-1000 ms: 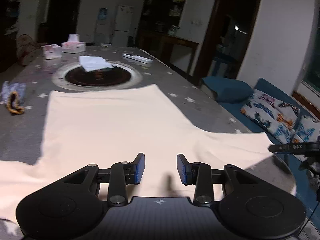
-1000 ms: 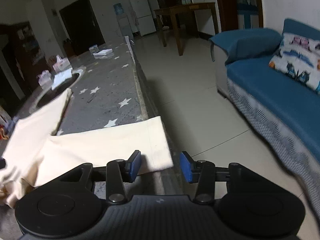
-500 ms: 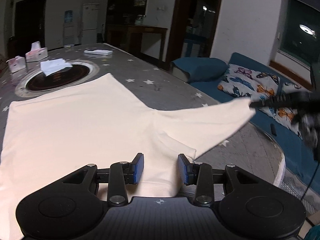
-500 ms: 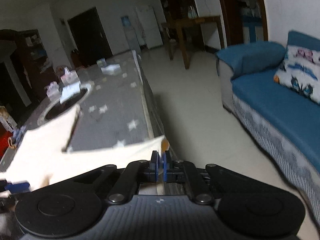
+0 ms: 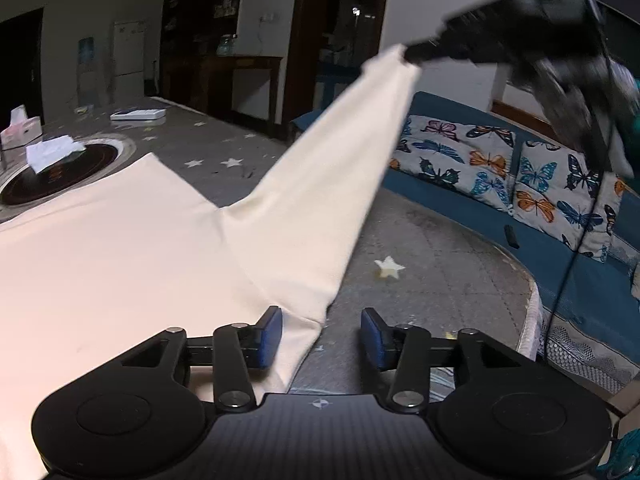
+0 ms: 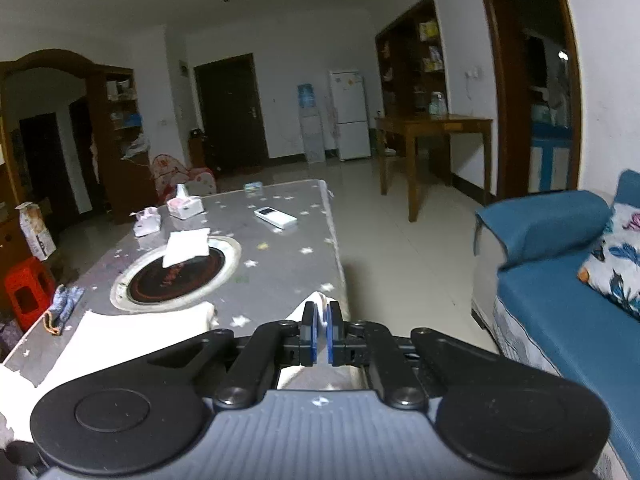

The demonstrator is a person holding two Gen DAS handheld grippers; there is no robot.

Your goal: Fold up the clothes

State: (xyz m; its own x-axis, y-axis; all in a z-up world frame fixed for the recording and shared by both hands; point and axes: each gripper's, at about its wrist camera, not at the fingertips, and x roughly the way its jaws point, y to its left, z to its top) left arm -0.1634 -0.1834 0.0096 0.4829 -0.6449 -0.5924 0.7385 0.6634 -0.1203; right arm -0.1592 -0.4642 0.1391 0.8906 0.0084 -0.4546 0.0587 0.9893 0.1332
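A cream shirt lies spread on the grey star-patterned table. My right gripper is shut on the end of the shirt's sleeve and holds it up in the air; it shows in the left wrist view with the sleeve stretched up to it. My left gripper is open, low over the shirt's near edge where the sleeve joins the body, holding nothing.
A round dark hotplate with a white cloth on it sits mid-table. Tissue boxes and a white remote lie at the far end. A blue sofa with butterfly cushions runs along the table's right.
My right gripper closed on the sleeve end and lifted it high off the table. My left gripper shifted right toward the sleeve's base and stayed open.
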